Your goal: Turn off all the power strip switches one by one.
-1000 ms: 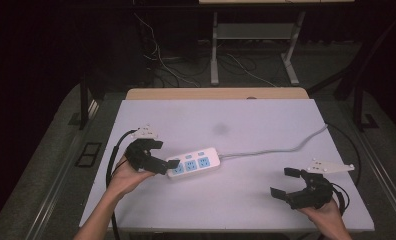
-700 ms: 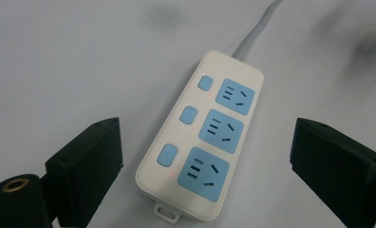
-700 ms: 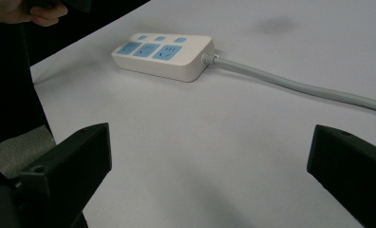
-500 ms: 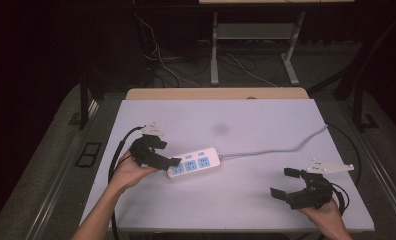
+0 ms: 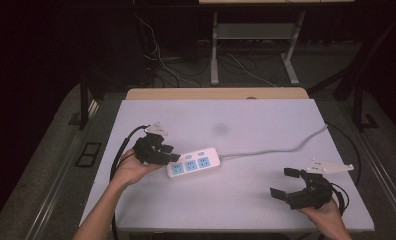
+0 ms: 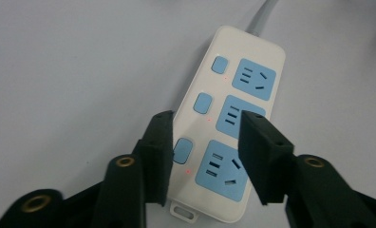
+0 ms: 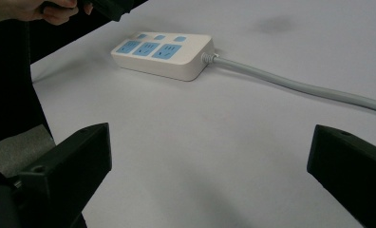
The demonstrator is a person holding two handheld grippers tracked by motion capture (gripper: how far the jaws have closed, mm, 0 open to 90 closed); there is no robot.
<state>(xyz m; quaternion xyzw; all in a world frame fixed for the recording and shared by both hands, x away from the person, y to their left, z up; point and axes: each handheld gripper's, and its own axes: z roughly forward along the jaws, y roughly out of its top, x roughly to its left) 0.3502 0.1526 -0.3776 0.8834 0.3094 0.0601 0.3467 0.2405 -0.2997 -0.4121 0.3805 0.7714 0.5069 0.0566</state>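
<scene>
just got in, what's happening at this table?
A person works a power strip on the white table with two hand-held grippers. The left gripper is over the strip's near end; its jaws have just been closing and now stand either side of the end socket and its switch, though contact isn't clear. The right gripper rests wide open, well apart from the strip, near the table's right front corner.

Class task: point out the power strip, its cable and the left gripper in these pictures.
Power strip (image 5: 193, 163): high view, on its white top beside the blue sockets.
Cable (image 5: 276, 148): high view, on the grey run crossing the table.
Left gripper (image 6: 202, 142): left gripper view, midway between its fingertips, over the strip.
</scene>
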